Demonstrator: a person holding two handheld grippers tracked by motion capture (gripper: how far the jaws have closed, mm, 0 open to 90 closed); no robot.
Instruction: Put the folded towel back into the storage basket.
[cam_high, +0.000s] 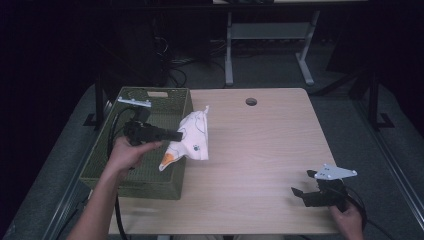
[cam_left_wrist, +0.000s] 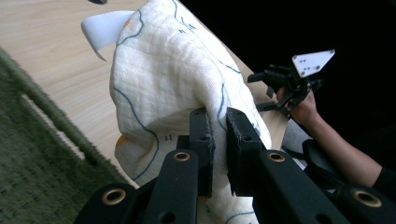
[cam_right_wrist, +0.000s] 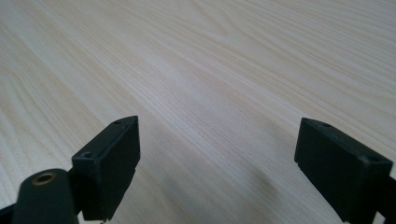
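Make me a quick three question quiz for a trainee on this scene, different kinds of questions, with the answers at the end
1. True or false: the left gripper is shut on the cloth.
2. Multiple choice: where does the right gripper sit? A) over the basket B) near the table's front right corner C) beside the round hole
3. Fill in: the cloth hangs at the right rim of the green ____.

Key
1. True: in the left gripper view the jaws pinch a fold of it.
2. B: it is open above the bare table, holding nothing.
3. basket.
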